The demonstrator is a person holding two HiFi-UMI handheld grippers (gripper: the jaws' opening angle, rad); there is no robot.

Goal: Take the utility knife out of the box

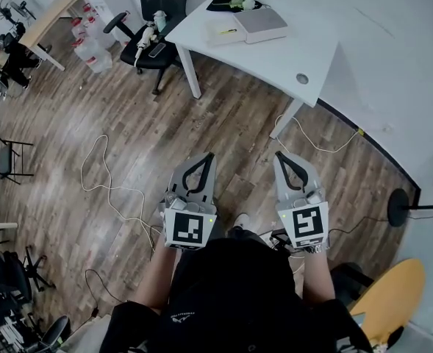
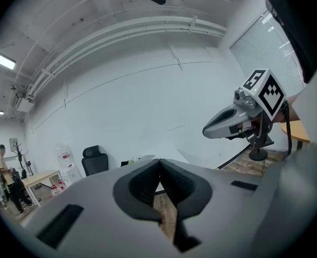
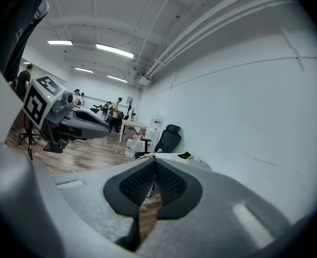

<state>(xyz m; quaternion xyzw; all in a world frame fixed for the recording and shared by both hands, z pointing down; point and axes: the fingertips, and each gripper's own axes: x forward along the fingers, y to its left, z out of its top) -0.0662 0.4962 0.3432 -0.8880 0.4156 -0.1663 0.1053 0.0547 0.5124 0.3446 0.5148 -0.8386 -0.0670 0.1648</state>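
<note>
I'm facing the white table (image 1: 275, 61), which is carrying the box (image 1: 260, 23) at its far side, well ahead of my left gripper (image 1: 209, 157) and right gripper (image 1: 278, 156). Both are hovering side by side with jaws pressed together, gripping nothing; I cannot make out the utility knife

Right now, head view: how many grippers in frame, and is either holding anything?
2. The left gripper is low and left of centre, the right gripper beside it to the right, both over the wooden floor. Both are shut and empty. None appears hidden.
</note>
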